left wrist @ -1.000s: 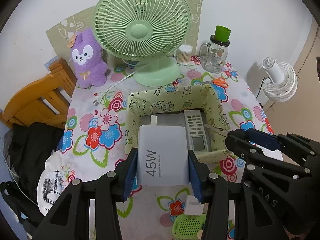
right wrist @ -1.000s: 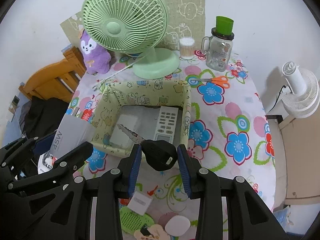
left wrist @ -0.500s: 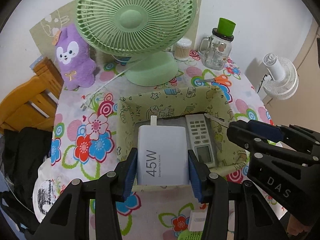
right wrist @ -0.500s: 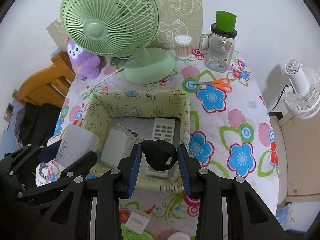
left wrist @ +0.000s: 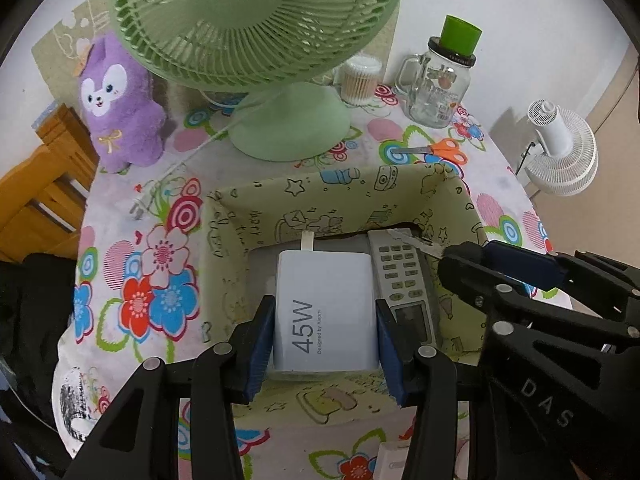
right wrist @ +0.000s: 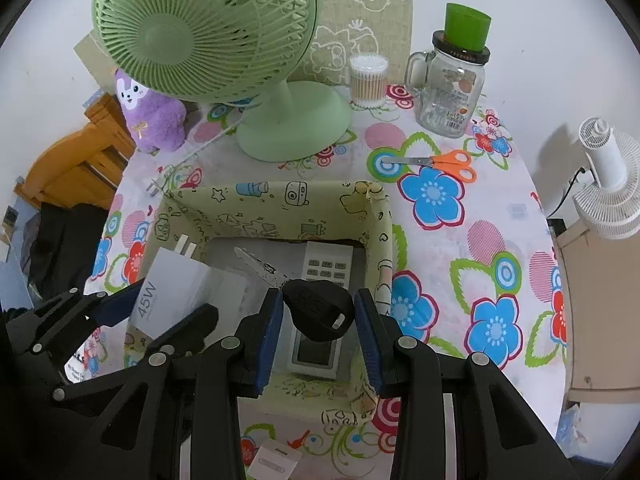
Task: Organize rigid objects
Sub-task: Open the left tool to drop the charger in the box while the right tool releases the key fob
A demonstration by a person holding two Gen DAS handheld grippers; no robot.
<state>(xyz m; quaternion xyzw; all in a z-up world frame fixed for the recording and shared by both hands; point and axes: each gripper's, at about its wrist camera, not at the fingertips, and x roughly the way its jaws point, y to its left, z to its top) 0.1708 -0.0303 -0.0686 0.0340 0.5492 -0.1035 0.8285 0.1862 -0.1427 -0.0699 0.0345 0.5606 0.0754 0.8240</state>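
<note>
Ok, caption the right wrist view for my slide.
Right tool holds a black car key above the patterned storage box containing a remote.

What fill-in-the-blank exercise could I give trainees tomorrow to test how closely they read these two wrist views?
1. The left gripper is shut on a white charger marked ____.
2. The right gripper holds a black-headed ____.
3. The remote control lies inside the patterned ____.
4. The scissors have ____ handles.

Missing words: 45W; key; box; orange
</note>
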